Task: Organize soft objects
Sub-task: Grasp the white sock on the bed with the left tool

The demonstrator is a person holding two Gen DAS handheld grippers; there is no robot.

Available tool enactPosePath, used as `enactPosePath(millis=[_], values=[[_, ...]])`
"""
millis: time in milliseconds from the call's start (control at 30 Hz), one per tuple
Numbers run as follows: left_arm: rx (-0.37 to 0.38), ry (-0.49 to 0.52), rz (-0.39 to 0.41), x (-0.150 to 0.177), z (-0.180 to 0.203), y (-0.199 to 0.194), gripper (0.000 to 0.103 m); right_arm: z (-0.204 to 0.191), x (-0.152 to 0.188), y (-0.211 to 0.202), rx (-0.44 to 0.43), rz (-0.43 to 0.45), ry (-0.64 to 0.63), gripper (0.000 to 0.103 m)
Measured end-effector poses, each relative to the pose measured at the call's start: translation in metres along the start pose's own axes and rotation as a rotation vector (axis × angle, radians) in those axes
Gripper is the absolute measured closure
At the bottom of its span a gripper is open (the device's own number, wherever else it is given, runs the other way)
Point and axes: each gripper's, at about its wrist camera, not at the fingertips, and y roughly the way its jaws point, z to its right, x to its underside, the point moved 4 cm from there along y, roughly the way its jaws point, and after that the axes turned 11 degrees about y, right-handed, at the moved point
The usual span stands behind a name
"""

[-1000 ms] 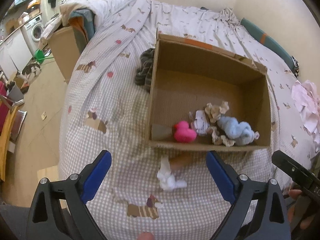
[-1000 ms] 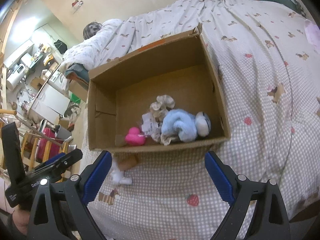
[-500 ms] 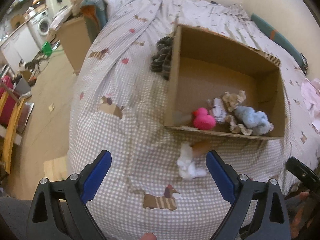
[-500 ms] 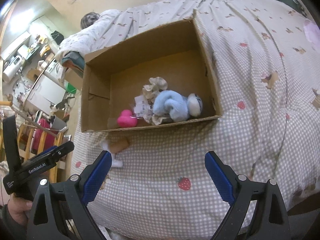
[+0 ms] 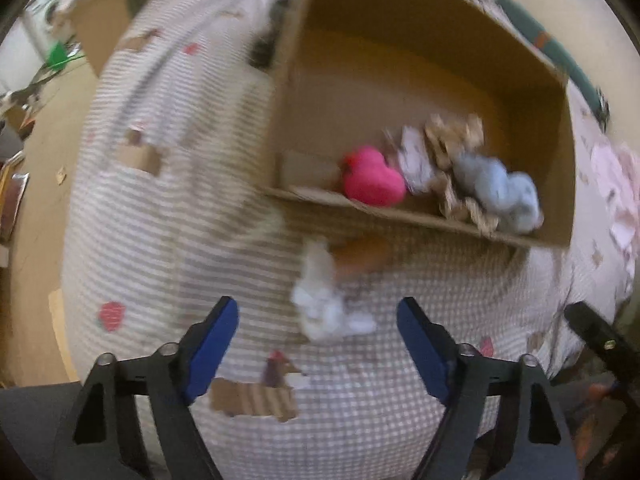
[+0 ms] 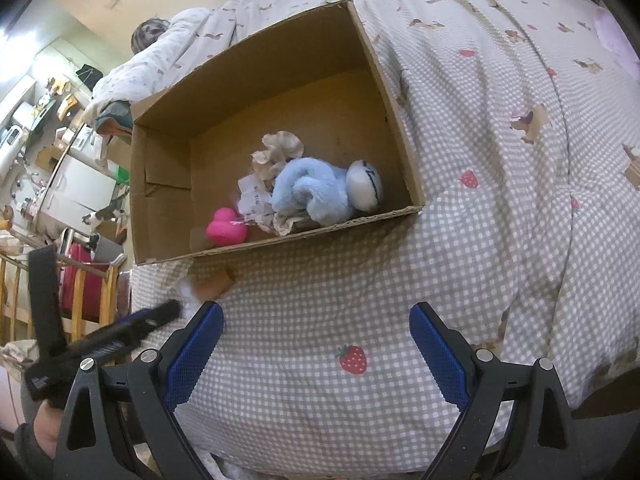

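We take the cardboard box as our landmark; it sits open-topped on the checked bedspread, the largest thing in sight. Inside the box, against its near wall, lie a blue plush toy, a crumpled beige fabric piece behind it, a small white printed cloth and a pink plush toward the box's left end. Outside the box, just in front of its near wall toward the left corner, a white soft toy lies on the bedspread, touching or just beside a small tan piece; the left view is blurred, so we cannot tell whether they are joined. Our left gripper hovers with the white toy between its widely spread jaws and holds nothing. Our right gripper is likewise wide apart and empty, over bare bedspread in front of the box. We judge the white toy light, limp and easily squashed, unlikely to slip; we would pinch its bulkiest middle, not a trailing end.
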Motion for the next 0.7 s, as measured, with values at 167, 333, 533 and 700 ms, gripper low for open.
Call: enactPosePath(millis=[167,333,533,700], values=[[-0.057,0.028,-0.043,-0.003,0.009,0.022,0.047,0.008,-0.001,0.0,0.012,0.0,0.015,0.003],[-0.011,0.001,-0.093,0.001,0.01,0.034,0.078,0.011,-0.003,-0.001,0.017,0.002,0.028,0.003],[0.008,-0.012,-0.075,0.005,0.003,0.022,0.079,0.007,-0.003,0.001,0.017,0.0,0.009,0.003],[-0.002,-0.033,-0.04,0.007,-0.011,0.004,0.08,0.003,-0.002,0.002,0.013,0.001,0.003,0.003]])
